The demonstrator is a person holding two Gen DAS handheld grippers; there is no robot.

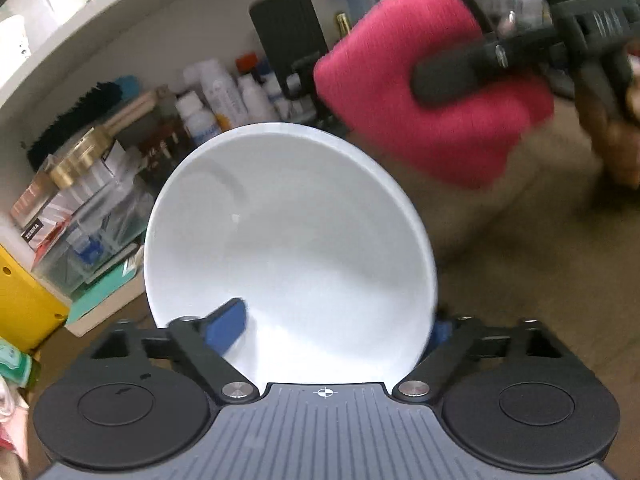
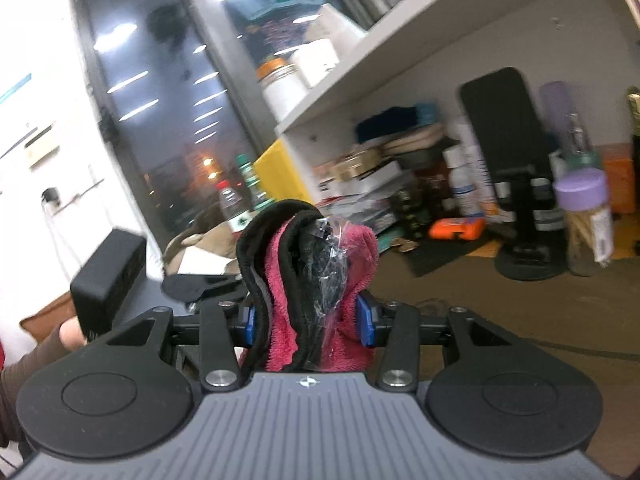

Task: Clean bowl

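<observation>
The white bowl [image 1: 292, 248] sits tilted directly in front of the left gripper [image 1: 332, 328], its open side facing the camera and its lower rim lying between the two blue finger pads [image 1: 226, 326]. The left jaws stand wide apart; the left pad lies inside the bowl, the right pad is mostly hidden behind the rim, and whether either pad touches the bowl cannot be determined because of blur. The right gripper [image 2: 308, 316] is clamped on a folded pink cloth [image 2: 288, 300] with black edging and a piece of clear plastic film [image 2: 334, 248] on it. In the left wrist view this cloth [image 1: 424, 92] hangs above and to the right of the bowl, apart from it. Behind the bowl, a small box [image 1: 34, 232] in the shelf clutter reads "ZEBRA"; other bottle labels are too blurred to read.
</observation>
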